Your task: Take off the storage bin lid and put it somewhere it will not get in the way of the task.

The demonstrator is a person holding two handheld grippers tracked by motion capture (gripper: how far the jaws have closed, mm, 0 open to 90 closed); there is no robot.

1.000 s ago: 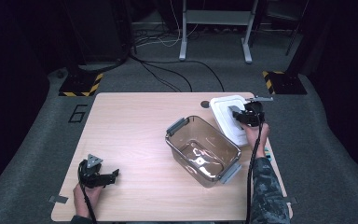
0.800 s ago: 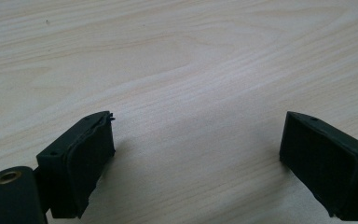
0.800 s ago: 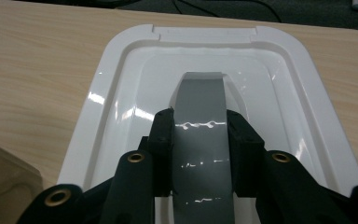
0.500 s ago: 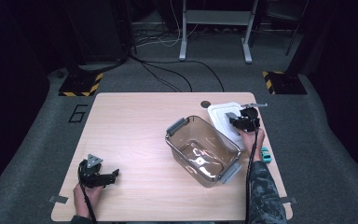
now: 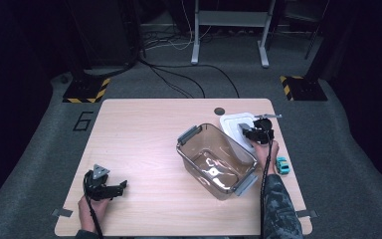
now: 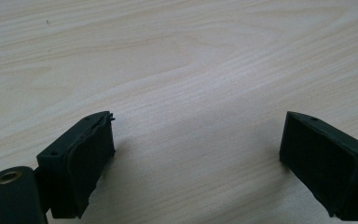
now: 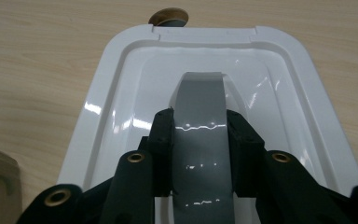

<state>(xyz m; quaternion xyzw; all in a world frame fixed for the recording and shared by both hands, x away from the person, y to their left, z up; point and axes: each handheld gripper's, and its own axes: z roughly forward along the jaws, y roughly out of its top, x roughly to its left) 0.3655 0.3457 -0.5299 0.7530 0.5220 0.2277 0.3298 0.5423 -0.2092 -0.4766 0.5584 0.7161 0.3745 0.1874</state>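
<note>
Your right tongs (image 7: 199, 154) are clamped on the grey handle (image 7: 199, 116) in the middle of the white lid (image 7: 121, 93), one pad on each side, so the grip is done. In the high view the lid (image 5: 231, 124) sits at the far right of the table (image 5: 144, 134), just beside the clear brown bin (image 5: 216, 162) and overlapping its far right rim (tilt hard to tell). The bin is open on top, grey latches out at both ends, so lidding is not done. Left: carry the lid over the bin, seat it, likely snap the latches. Your left tongs (image 5: 110, 189) are spread wide and empty over bare wood near the front left corner. A small teal toy car (image 5: 282, 165) lies by your right forearm, untouched.
</note>
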